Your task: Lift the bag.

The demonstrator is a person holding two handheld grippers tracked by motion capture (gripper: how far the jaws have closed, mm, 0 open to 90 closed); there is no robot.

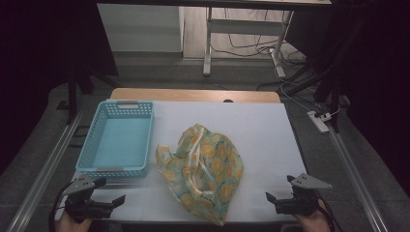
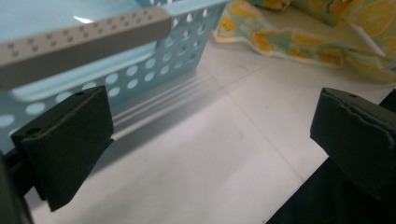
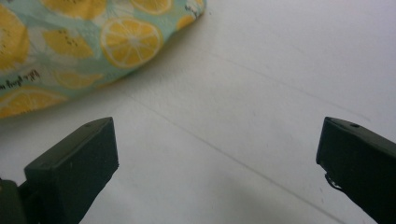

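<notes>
Both claws stand with jaws wide apart and empty: our left gripper at seven o'clock on the white table, our right gripper at five o'clock. Between them lies the crumpled lemon-print bag, just right of the blue basket, which sits at ten o'clock. We judge the reach for the bag is about to begin. To do it well, we should come in low from both sides, pinch single folds near its edges, and keep clear of the basket's wall.

Lemon-print bag beside blue basket, grippers apart
</notes>
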